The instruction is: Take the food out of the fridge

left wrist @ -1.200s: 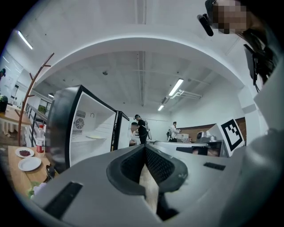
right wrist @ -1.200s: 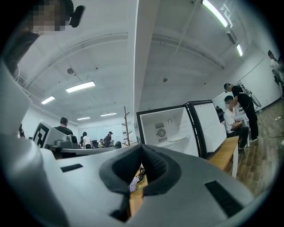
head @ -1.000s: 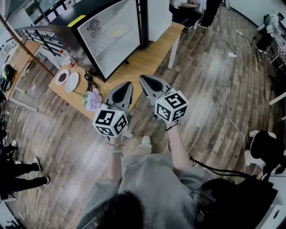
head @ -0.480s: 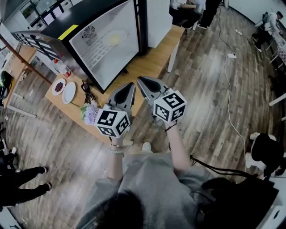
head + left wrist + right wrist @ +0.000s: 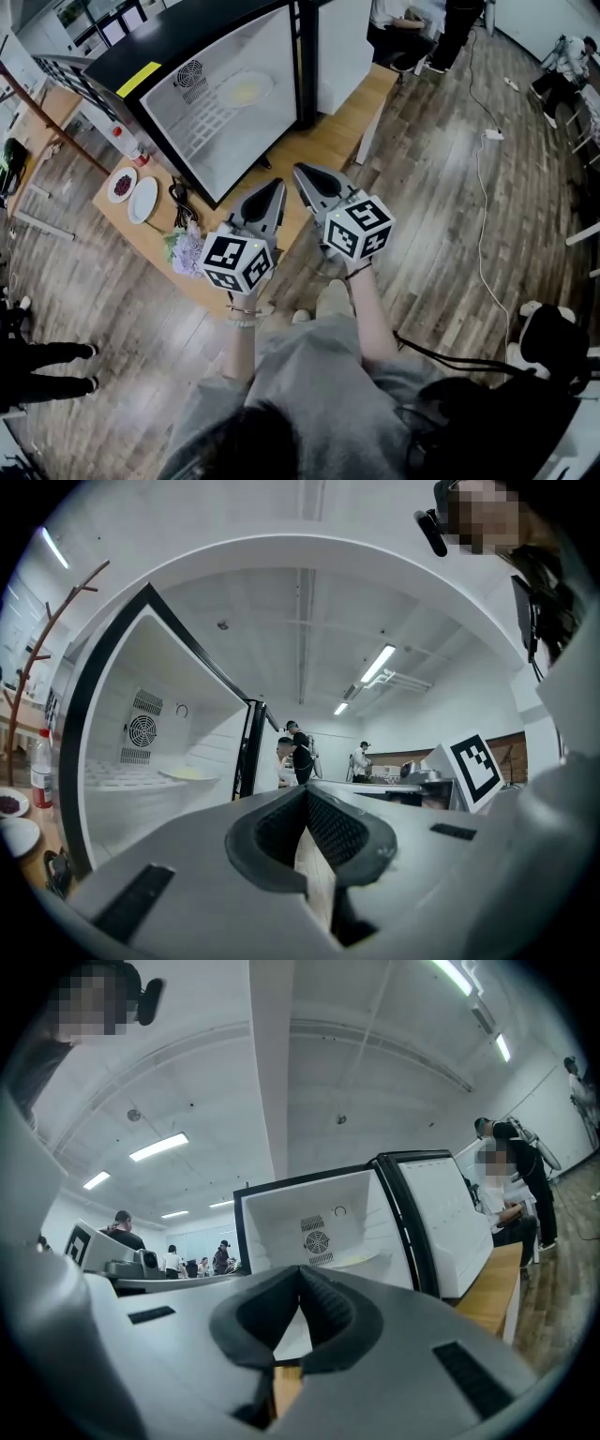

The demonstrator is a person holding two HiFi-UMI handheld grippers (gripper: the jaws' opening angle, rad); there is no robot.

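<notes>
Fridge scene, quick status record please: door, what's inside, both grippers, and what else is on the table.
fridge: stands on the wooden table, door open
food: yellow food on a dish on the wire shelf inside, not yet taken out
left gripper: shut, empty, short of the fridge opening
right gripper: shut, empty, beside the left one
also on table: plate with dark food, empty white plate, purple flowers, black cable
</notes>
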